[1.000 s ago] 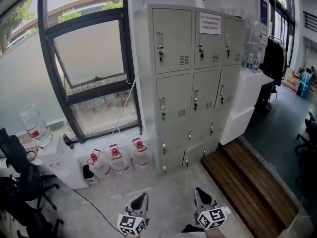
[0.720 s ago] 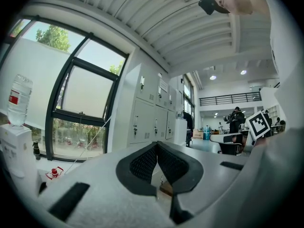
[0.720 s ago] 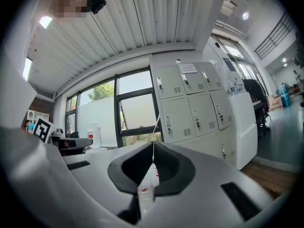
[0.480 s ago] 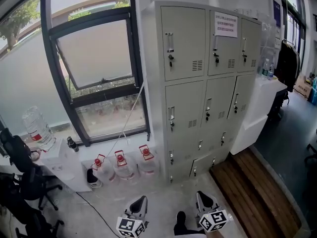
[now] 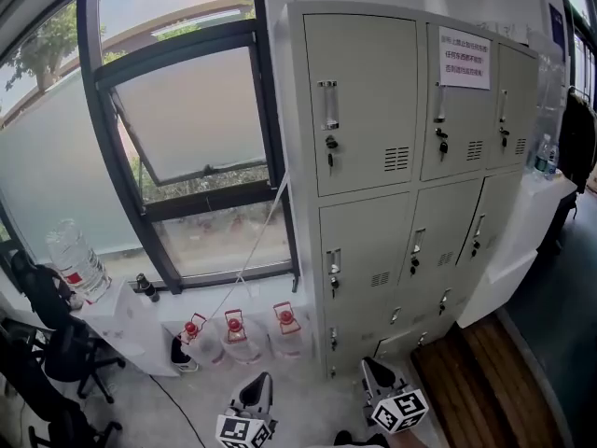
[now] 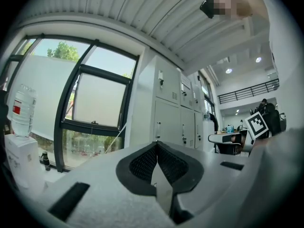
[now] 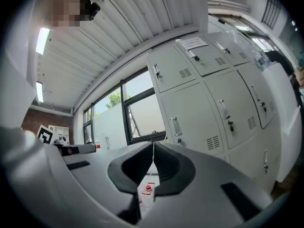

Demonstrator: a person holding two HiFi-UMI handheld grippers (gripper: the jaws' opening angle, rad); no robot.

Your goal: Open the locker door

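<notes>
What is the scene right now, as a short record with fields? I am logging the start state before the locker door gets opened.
Lockers: grey metal locker bank, every visible door shut
Notice: paper sheet on the top middle door
Left gripper: shut, holding nothing
Right gripper: shut, holding nothing
Contact: neither gripper touches the lockers
Floor: three red-capped water jugs under the window, beside the lockers
</notes>
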